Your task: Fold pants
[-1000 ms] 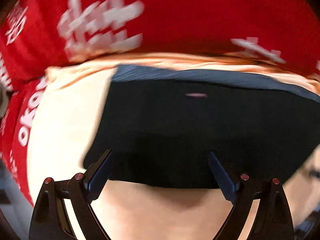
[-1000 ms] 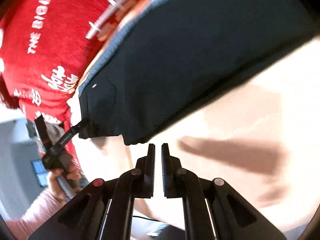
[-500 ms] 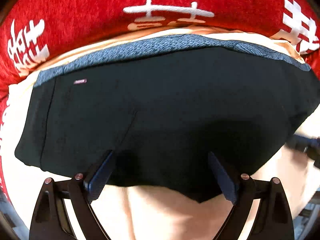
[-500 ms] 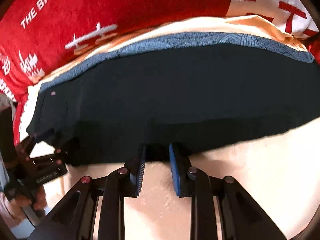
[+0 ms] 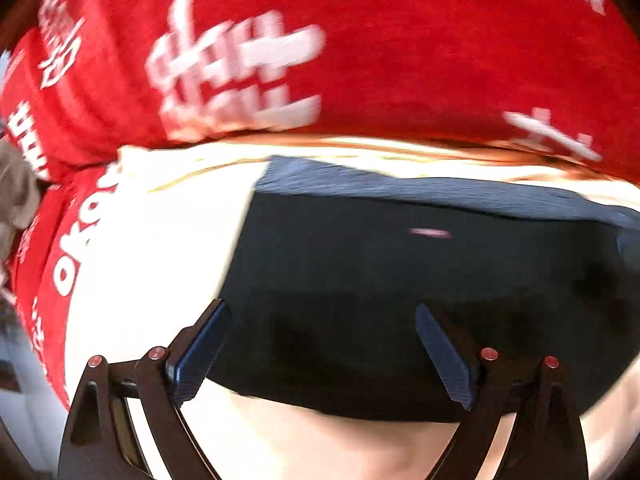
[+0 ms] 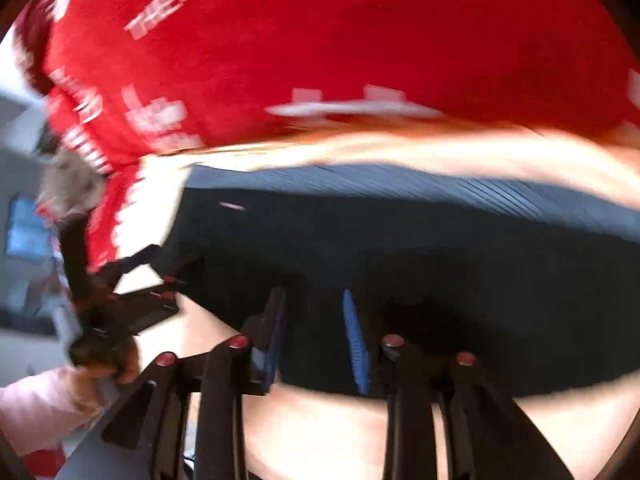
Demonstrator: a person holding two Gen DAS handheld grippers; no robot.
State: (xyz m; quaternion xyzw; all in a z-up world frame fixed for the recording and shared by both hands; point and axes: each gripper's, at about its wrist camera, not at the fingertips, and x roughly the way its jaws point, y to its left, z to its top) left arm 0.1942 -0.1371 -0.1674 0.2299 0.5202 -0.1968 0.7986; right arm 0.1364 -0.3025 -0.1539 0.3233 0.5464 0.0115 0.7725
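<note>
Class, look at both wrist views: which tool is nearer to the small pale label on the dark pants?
Left. The left tool hovers wide open at the pants' left edge, close below the label. The right tool, jaws opening, is over the near hem, farther right of it.

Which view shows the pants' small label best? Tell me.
Left wrist view: the label sits near centre on the dark pants, blurred but larger. The right wrist view shows it smaller, off to the left, equally smeared.

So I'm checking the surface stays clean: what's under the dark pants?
The pants lie on a cream sheet, visible around them; the part beneath them is covered.
</note>
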